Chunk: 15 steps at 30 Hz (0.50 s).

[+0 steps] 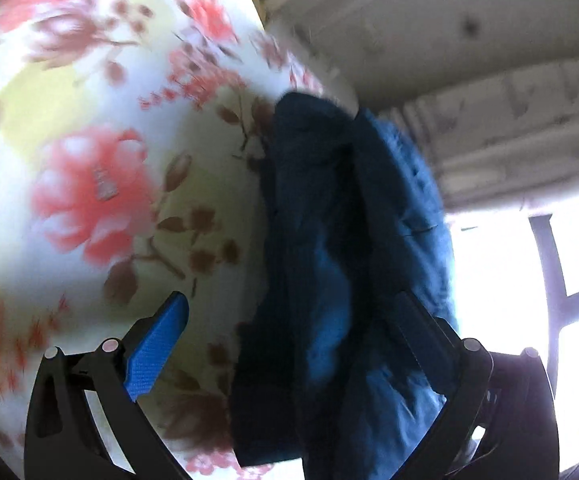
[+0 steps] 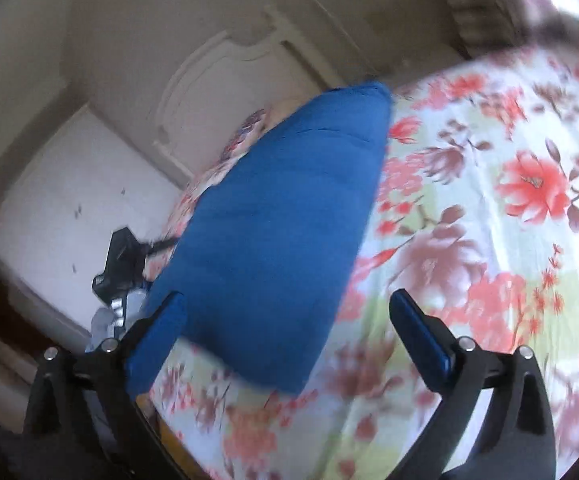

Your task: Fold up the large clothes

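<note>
On floral bedsheet (image 2: 489, 184) — blue garment (image 2: 273, 220) (folded narrow, smooth).

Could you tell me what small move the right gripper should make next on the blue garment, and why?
Probably ease the right gripper forward and close on the blue garment's near edge: its fingers stand wide open either side of the cloth, gripping nothing, and the garment lies long on the floral bedsheet.

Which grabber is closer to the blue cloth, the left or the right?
Left. The blue cloth lies bunched between the left gripper's open fingers, against one. The right gripper is open too, the cloth's edge just inside its fingers.
</note>
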{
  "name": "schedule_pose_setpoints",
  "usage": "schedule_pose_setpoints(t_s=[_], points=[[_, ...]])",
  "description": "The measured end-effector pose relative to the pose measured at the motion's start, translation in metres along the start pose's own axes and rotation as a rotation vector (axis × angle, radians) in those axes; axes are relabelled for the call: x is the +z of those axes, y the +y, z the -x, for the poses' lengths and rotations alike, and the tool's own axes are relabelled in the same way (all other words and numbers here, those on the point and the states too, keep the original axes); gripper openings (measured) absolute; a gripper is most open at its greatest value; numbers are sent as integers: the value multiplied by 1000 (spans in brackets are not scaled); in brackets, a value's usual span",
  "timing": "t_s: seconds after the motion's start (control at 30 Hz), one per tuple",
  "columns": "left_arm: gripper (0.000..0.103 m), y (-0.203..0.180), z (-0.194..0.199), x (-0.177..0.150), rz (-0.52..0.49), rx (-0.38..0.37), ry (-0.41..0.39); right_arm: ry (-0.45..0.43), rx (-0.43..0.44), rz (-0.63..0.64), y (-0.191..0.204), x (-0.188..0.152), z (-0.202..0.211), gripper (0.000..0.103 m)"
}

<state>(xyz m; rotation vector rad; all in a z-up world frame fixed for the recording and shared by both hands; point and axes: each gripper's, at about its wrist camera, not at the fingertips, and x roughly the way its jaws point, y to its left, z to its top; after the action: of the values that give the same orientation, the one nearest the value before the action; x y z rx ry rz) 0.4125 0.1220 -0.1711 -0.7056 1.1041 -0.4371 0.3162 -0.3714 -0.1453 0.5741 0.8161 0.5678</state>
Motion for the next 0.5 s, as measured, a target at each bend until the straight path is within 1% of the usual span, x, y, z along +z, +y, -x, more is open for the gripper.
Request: schedule_pose_setpoints(t_s=[0.07, 0.1, 0.17, 0.27, 0.33, 0.4, 0.47, 0.5], points=[[99, -8, -15, 6, -32, 22, 55, 71, -5, -51, -13, 12, -24, 101], [99, -11, -19, 8, -42, 19, 65, 104, 15, -66, -15, 16, -35, 101], [99, -14, -28, 12, -33, -19, 101, 145, 30, -65, -13, 21, -55, 101], [99, -15, -35, 17, -17, -67, 133, 160, 74, -90, -13, 27, -73, 101], [99, -10, -34, 20, 20, -154, 140, 158, 86, -95, -11, 30, -77, 101], [99, -4, -28, 21, 41, -231, 117, 156, 102, -105, -10, 33, -83, 101], [99, 6, -23, 18, 80, -364, 92, 154, 115, -119, -10, 32, -85, 101], [99, 9, -22, 15, 96, -450, 83, 153, 119, -123, -11, 31, -85, 101]])
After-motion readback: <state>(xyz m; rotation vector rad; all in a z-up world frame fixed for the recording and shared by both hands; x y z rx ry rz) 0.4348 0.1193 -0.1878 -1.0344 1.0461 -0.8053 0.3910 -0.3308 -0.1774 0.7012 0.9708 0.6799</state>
